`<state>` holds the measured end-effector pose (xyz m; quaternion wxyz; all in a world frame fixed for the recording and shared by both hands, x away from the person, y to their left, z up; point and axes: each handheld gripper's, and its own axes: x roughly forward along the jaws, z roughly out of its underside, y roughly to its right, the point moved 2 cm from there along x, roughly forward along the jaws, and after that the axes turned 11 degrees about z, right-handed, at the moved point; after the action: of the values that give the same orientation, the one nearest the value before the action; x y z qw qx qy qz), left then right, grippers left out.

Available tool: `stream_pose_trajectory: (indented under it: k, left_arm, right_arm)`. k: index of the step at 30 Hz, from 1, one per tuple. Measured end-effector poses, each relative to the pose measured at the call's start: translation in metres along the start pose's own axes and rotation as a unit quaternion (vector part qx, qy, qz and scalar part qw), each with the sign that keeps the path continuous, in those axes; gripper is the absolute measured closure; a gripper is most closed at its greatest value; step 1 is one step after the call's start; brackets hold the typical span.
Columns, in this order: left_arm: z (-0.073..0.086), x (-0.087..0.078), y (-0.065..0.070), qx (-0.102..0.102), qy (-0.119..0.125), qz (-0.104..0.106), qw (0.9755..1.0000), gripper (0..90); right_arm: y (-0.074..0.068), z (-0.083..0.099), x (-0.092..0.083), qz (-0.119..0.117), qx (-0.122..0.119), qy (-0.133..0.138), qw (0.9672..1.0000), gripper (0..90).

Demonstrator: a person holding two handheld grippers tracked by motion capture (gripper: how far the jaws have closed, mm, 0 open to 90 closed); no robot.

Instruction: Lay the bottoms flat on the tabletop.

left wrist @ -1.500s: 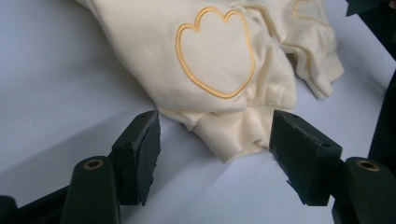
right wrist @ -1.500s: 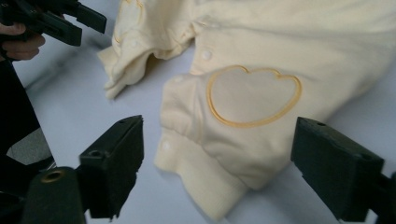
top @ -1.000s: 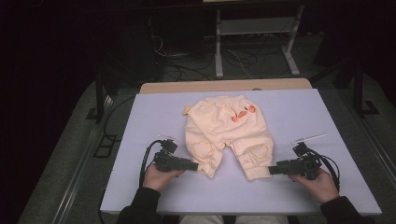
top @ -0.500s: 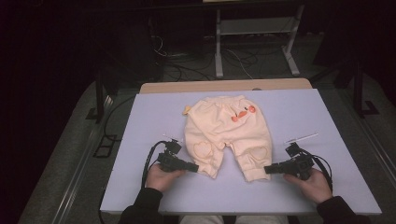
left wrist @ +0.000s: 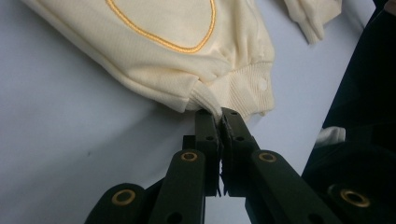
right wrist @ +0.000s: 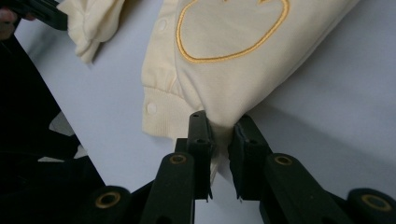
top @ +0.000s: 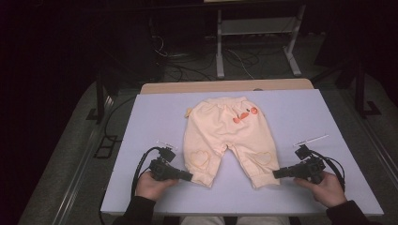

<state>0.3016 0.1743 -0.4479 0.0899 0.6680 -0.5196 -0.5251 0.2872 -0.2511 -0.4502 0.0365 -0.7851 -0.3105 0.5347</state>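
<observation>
Cream baby pants (top: pixel 225 131) with an orange patch lie flat on the lavender table (top: pixel 155 117), waistband away from me and legs toward me. My left gripper (top: pixel 190 177) is at the left leg's cuff. In the left gripper view its jaws (left wrist: pixel 219 116) are shut on the corner of the ribbed cuff (left wrist: pixel 233 91), under a heart outline. My right gripper (top: pixel 276 174) is at the right leg's cuff. In the right gripper view (right wrist: pixel 223 123) a fold of the cuff (right wrist: pixel 163 112) is pinched between its jaws.
A wooden board (top: pixel 225 86) edges the table's far side. Beyond it stand a metal rack (top: pixel 253 28) and floor cables (top: pixel 187 65). A thin white strip (top: pixel 312 139) lies on the table by my right hand. Bare table lies on both sides of the pants.
Both grippers have closed in on the leg cuffs and taken hold. The legs now lie spread apart and drawn a little toward me.
</observation>
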Motion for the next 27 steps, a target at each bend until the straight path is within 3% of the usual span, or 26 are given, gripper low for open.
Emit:
stream_pose_trajectory:
  k: [9, 18, 20, 23, 27]
  left_arm:
    - [0.009, -0.007, 0.0, 0.0, -0.008, -0.003, 1.0, 85.2]
    - [0.01, -0.009, 0.001, 0.01, -0.005, -0.007, 0.9999, 84.5]
    - [0.01, -0.009, 0.0, 0.013, 0.001, -0.005, 0.9999, 82.4]
    - [0.011, -0.012, 0.001, 0.023, 0.017, -0.013, 0.9995, 72.4]
    - [0.01, -0.017, 0.004, 0.046, 0.053, -0.036, 0.9969, 58.8]
  right_arm:
    - [0.009, 0.008, -0.005, 0.005, 0.013, -0.019, 0.9997, 78.0]
    - [0.009, 0.01, -0.009, 0.002, 0.0, -0.016, 0.9999, 75.7]
    - [0.007, 0.01, -0.012, 0.005, -0.011, -0.007, 0.9999, 71.9]
    - [0.005, 0.01, -0.017, 0.019, -0.031, 0.018, 0.9992, 61.8]
    - [0.006, 0.01, -0.024, 0.03, -0.046, 0.058, 0.9968, 47.1]
